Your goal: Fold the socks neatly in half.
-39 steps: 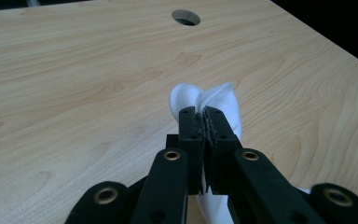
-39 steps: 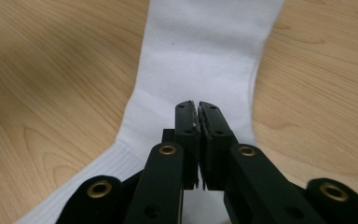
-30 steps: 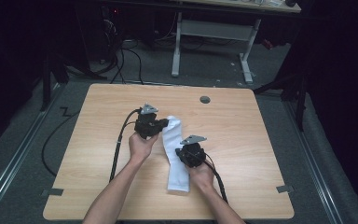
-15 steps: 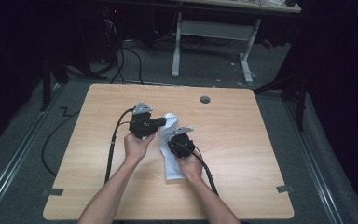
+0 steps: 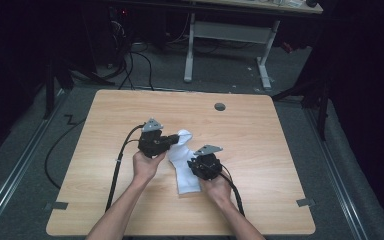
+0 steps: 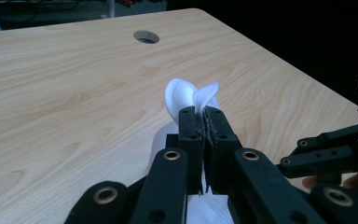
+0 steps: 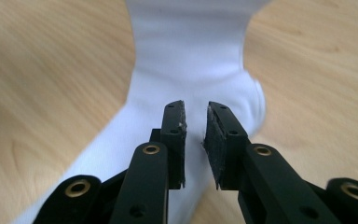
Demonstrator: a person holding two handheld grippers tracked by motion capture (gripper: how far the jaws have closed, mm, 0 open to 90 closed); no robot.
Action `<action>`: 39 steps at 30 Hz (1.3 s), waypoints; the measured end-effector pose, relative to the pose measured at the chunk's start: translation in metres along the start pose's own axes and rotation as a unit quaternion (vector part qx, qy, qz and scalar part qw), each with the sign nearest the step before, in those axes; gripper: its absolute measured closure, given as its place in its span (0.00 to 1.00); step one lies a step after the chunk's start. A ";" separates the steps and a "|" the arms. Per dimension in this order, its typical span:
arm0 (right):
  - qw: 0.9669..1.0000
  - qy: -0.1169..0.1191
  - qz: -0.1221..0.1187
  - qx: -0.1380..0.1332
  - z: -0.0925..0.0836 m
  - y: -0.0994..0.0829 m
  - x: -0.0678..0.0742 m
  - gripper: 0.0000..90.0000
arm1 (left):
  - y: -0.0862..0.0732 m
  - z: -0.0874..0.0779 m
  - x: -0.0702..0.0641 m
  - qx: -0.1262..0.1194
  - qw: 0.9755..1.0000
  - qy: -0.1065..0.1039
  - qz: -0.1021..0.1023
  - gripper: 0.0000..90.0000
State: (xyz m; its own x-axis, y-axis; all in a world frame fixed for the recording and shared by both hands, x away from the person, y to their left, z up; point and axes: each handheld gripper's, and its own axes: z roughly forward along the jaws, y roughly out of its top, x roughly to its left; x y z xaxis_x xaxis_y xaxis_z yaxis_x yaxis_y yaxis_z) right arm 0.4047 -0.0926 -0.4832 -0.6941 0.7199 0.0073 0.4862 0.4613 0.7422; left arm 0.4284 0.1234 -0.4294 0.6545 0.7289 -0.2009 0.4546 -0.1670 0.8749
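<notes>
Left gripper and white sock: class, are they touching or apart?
Touching. The left gripper view shows the left gripper with jaws shut, pinching a fold of the white sock.

White sock [image 5: 184, 167], plain, no pattern, fine knit weave visible in the left gripper view. Table [image 5: 280, 150] light wood, pale tan with darker grain streaks; grey round hole cover [image 5: 220, 106] near the far edge. Left gripper [image 6: 203, 122] and right gripper [image 7: 196, 122] both black, brass-coloured rivets on the jaw arms, light grey plates on top, black cables [image 5: 117, 165]. Grey tape patches [image 5: 305, 202] near the table's near corners. Floor [image 5: 220, 75] dark grey. Desk frame [image 5: 230, 35] past the far edge white-grey.
</notes>
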 end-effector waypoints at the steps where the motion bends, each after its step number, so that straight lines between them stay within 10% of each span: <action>1: 1.000 0.000 -0.001 0.004 -0.005 -0.009 -0.001 0.85 | -0.002 0.000 -0.003 0.002 1.000 -0.007 0.003 0.97; 10: 1.000 0.006 0.004 0.004 -0.011 -0.035 0.001 0.83 | -0.017 0.000 -0.020 0.010 0.999 -0.031 0.016 0.96; 39: 1.000 -0.013 0.017 0.001 -0.005 -0.036 0.008 0.85 | -0.083 -0.014 -0.051 0.070 0.994 -0.074 0.027 0.95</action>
State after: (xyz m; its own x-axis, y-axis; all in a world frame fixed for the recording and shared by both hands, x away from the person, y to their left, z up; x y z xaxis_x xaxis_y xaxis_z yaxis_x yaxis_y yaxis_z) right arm 0.3792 -0.1058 -0.5063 -0.6628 0.7486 0.0144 0.5101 0.4374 0.7406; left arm 0.3487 0.1097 -0.4858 0.7572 0.6122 -0.2278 0.4892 -0.3005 0.8188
